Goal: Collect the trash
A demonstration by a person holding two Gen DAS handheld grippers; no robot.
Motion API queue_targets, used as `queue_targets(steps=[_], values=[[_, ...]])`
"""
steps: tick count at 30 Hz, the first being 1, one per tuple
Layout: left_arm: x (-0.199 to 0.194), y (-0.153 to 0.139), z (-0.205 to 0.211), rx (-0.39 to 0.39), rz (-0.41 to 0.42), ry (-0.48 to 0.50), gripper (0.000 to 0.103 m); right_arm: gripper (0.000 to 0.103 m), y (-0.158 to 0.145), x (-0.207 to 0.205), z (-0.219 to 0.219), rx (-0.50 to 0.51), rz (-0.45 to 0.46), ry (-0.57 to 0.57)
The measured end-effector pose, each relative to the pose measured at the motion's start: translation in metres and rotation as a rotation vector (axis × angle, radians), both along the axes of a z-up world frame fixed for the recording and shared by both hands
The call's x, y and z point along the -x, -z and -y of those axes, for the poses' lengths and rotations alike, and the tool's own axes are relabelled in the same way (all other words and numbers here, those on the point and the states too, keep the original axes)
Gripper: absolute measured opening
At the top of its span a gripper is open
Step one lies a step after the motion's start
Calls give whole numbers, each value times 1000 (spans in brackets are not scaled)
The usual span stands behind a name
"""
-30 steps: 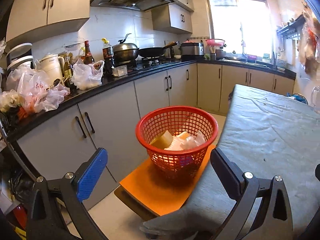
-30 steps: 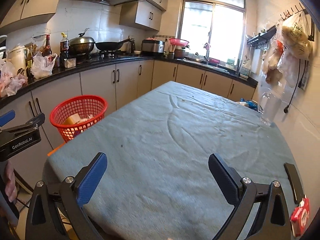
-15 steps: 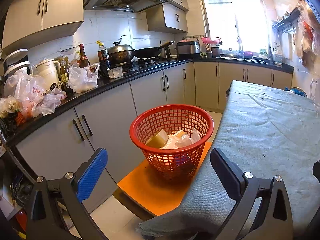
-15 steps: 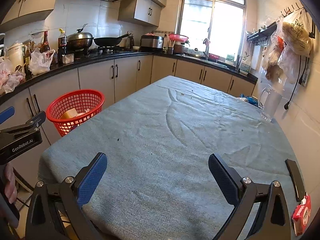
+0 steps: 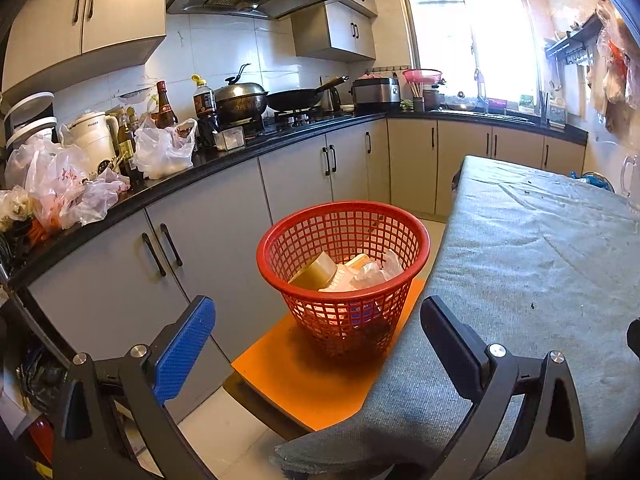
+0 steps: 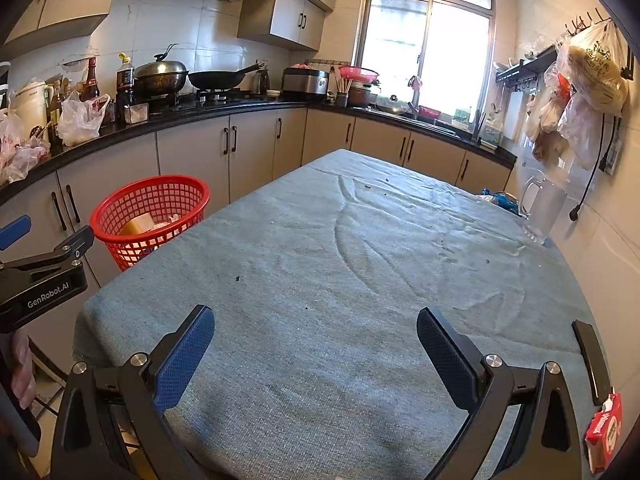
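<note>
Both grippers, the left gripper [image 5: 316, 332] and the right gripper [image 6: 312, 344], hang spread wide with nothing in them, because the trash [image 5: 348, 272] already lies inside the red basket [image 5: 344, 216] just beside the table [image 6: 360, 260].

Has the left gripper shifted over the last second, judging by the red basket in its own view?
Yes. The left gripper swung slightly right: the red basket and counter cabinets slid left in its view.
</note>
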State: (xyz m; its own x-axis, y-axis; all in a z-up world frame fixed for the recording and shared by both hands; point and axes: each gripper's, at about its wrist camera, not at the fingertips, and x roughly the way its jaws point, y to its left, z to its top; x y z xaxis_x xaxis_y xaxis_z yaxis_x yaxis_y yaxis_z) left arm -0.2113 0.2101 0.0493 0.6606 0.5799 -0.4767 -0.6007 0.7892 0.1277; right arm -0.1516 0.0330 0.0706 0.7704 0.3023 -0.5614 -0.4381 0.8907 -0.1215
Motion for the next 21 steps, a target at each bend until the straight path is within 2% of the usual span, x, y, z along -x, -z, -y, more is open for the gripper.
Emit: queue_targets(steps=[21], values=[[-1,5,2,0,3,7,102,103,-6,-1,7,-36,27,20]])
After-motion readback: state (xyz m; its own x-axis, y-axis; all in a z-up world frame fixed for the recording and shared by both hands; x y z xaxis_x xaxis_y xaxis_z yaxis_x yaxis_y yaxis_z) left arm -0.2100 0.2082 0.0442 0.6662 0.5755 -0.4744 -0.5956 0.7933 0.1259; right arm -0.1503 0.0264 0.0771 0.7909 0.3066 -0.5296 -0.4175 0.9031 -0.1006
